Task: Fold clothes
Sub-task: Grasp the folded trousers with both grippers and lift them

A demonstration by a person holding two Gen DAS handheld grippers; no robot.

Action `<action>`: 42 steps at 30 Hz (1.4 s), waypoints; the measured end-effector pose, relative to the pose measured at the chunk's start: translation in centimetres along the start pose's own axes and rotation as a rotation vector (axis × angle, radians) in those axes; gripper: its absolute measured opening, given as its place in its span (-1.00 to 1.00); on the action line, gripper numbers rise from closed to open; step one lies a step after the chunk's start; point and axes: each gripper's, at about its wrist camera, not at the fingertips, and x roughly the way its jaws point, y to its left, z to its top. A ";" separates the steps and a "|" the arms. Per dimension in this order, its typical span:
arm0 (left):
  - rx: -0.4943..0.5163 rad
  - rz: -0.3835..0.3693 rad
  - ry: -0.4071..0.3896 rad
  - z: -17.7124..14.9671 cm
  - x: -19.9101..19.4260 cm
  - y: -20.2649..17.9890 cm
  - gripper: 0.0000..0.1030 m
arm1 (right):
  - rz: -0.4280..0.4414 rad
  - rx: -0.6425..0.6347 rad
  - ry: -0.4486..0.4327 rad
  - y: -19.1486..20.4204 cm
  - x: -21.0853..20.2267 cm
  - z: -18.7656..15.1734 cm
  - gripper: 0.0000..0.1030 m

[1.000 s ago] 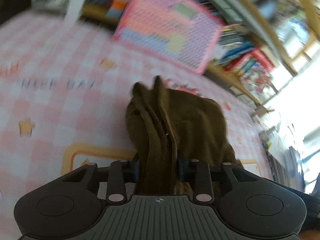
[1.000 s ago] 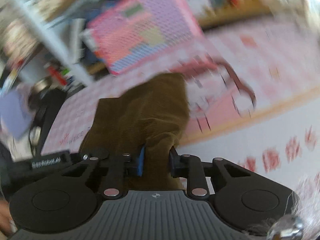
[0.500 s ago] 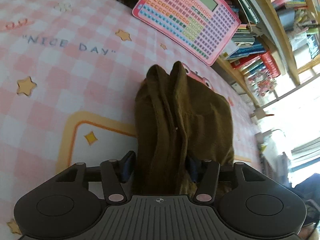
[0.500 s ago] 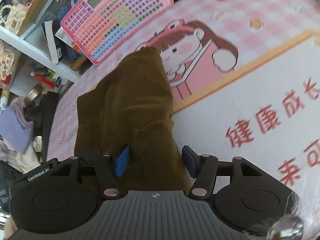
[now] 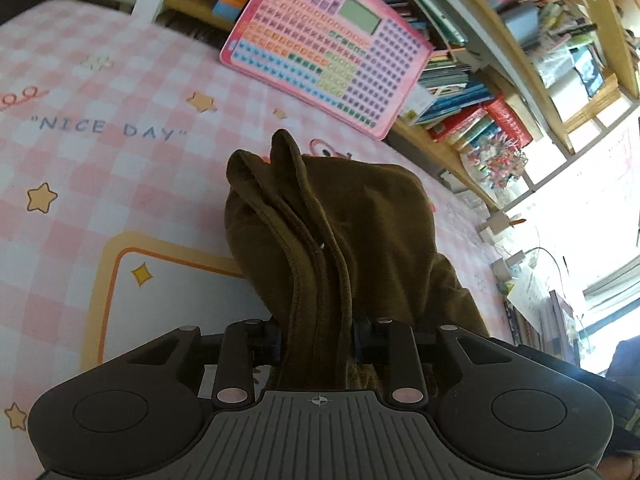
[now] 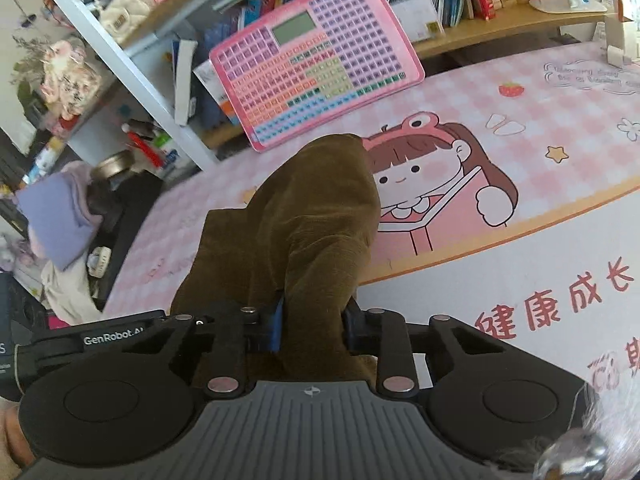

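1. Left gripper [image 5: 316, 338]: jaws closed on a bunched edge of the brown garment [image 5: 340, 216]. Several hemmed layers run straight out from between the jaws, so the cloth is already doubled over at least once.
2. Ahead of the left jaws the garment humps up and drapes down onto the pink checked mat [image 5: 100, 168]; its far end touches the mat, the near end hangs from the grip.
3. Beyond the garment, well ahead of the jaws: a pink button board [image 5: 324, 44] leaning on the bookshelf [image 5: 500, 92].
4. Right gripper [image 6: 312, 328]: jaws clamped on another part of the same garment [image 6: 316, 208]; the cloth fills the gap between them.
5. Right of the right jaws: the mat's cartoon girl print [image 6: 432, 168], partly covered by cloth.
6. Progress, as a judgement: mid-fold. Garment gathered and part-lifted, not yet flat. Left to do: lay it down, square the edges, let go.
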 end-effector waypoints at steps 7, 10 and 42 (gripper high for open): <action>0.004 0.043 -0.038 -1.3 -0.3 -2.9 -0.47 | 0.051 -0.033 0.008 -1.7 -1.5 0.5 -0.50; 0.007 0.065 -0.051 -2.1 -0.5 -4.5 -0.47 | 0.080 -0.038 0.012 -2.8 -2.6 0.7 -0.50; 0.108 0.055 -0.136 4.3 1.8 -8.9 -0.46 | 0.184 -0.039 -0.083 -6.4 -3.0 7.7 -0.50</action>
